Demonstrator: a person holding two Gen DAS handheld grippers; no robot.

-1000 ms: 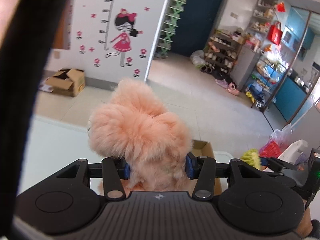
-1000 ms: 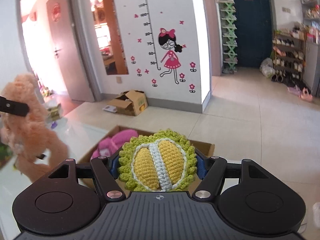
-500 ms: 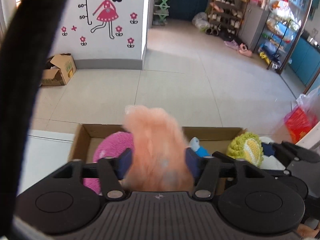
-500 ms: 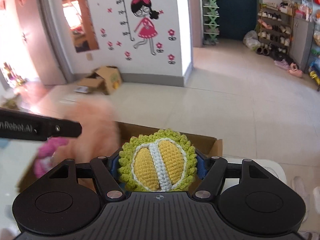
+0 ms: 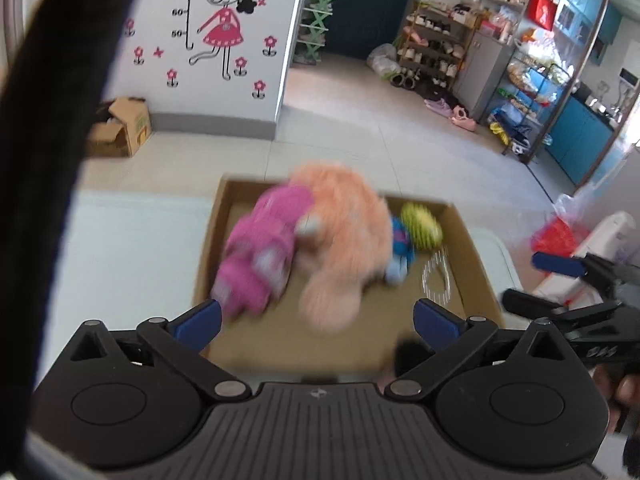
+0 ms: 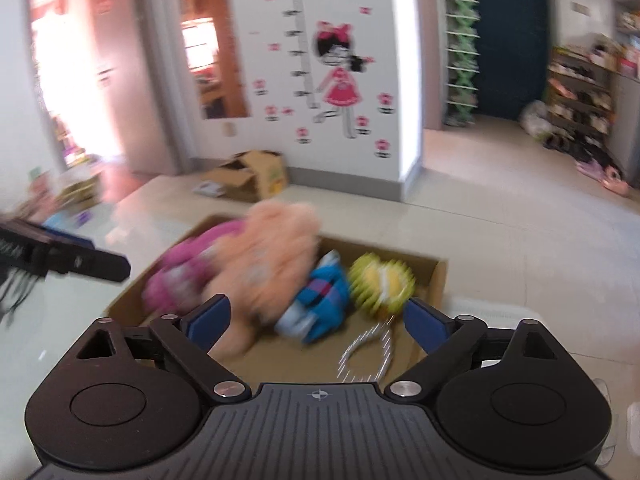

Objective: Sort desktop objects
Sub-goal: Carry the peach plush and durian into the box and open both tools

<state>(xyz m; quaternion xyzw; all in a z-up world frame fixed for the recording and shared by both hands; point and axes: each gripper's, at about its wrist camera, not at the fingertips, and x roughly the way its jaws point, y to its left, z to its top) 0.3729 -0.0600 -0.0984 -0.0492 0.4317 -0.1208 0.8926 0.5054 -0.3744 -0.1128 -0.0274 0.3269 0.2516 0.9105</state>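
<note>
An open cardboard box (image 5: 476, 264) (image 6: 434, 280) sits on the white tabletop and holds soft toys. A fluffy peach plush (image 5: 344, 240) (image 6: 264, 264) lies in its middle, blurred. A pink plush (image 5: 260, 252) (image 6: 180, 272) is on its left, a blue toy (image 5: 400, 252) (image 6: 320, 300) and a crocheted green-and-yellow durian (image 5: 422, 226) (image 6: 380, 280) on its right. My left gripper (image 5: 318, 320) hangs over the box's near edge, jaws opening wide, nothing between them. My right gripper (image 6: 316, 318) is also opening, with its pads clear of the toys.
A silvery looped cord (image 6: 368, 354) lies on the box floor near the durian. The right gripper's fingers (image 5: 560, 266) show at the right of the left wrist view. A second cardboard box (image 6: 252, 176) stands on the tiled floor by the wall. Shoe racks (image 5: 436, 44) line the far side.
Both grippers came down over the box and opened. The peach plush left the left jaws and the durian left the right jaws; both now lie in the box.
</note>
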